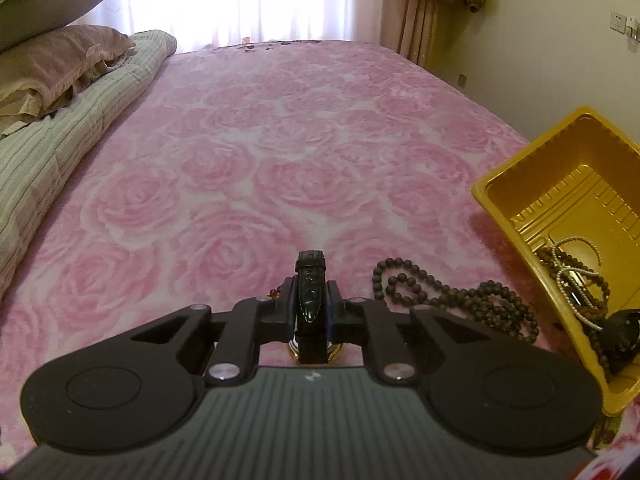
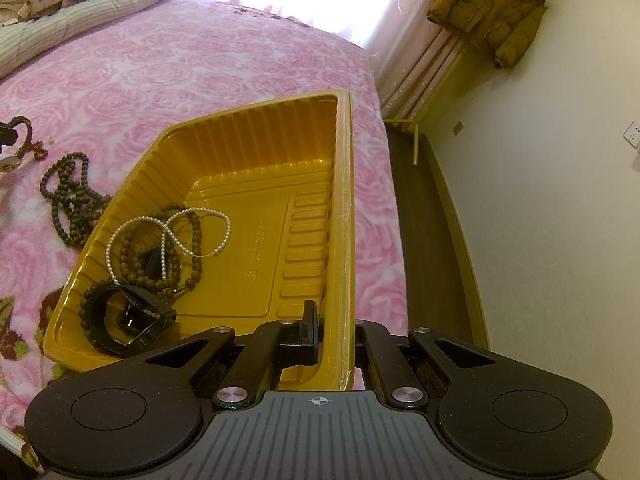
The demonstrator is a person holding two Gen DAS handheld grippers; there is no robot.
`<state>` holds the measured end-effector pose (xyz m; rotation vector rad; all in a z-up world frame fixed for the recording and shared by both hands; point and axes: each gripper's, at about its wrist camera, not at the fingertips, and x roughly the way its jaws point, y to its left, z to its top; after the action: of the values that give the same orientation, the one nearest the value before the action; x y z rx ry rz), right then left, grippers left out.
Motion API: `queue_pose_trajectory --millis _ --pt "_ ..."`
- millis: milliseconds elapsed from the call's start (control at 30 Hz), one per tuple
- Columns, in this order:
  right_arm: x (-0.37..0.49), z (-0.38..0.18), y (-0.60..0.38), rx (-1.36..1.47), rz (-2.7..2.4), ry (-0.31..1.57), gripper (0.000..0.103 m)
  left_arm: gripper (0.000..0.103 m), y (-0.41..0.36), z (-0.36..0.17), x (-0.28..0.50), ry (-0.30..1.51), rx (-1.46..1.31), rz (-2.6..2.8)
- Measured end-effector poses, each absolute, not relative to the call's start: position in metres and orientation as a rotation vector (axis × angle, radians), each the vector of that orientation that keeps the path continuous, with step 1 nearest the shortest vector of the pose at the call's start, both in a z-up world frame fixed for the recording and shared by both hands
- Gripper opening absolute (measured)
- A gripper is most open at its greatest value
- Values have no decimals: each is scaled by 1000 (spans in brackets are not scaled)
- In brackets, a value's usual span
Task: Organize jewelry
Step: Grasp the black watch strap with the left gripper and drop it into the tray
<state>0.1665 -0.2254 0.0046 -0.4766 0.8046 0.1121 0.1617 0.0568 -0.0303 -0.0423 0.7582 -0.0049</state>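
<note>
My left gripper (image 1: pixel 310 296) is shut on the black strap of a gold-cased watch (image 1: pixel 310 268), holding it just above the pink rose blanket. The same watch (image 2: pixel 14 160) shows at the left edge of the right wrist view. A string of dark brown beads (image 1: pixel 440 296) (image 2: pixel 70 196) lies on the blanket between the watch and the yellow tray (image 1: pixel 520 184) (image 2: pixel 248 120). My right gripper (image 2: pixel 334 324) is shut on the tray's near right wall. In the tray lie a pearl necklace (image 2: pixel 168 224), brown beads (image 2: pixel 136 264) and a black wristband (image 2: pixel 120 320).
A small red bead piece (image 2: pixel 40 152) lies by the watch. A folded striped quilt (image 1: pixel 60 140) and pillows (image 1: pixel 52 60) fill the bed's left side. The bed's edge, dark floor (image 2: pixel 420 220) and wall run to the right, with a brown jacket (image 2: pixel 492 4) hanging by the curtain.
</note>
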Motion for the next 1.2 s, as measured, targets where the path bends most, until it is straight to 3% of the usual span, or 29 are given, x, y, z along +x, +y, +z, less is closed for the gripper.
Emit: queue_pose_trajectory --millis 633,1200 --pt "166 5 -222 -472 113 799 3 12 38 -5 149 726 -53 -93" --pt "165 6 -225 -458 118 797 3 12 -91 17 156 705 -43 -485"
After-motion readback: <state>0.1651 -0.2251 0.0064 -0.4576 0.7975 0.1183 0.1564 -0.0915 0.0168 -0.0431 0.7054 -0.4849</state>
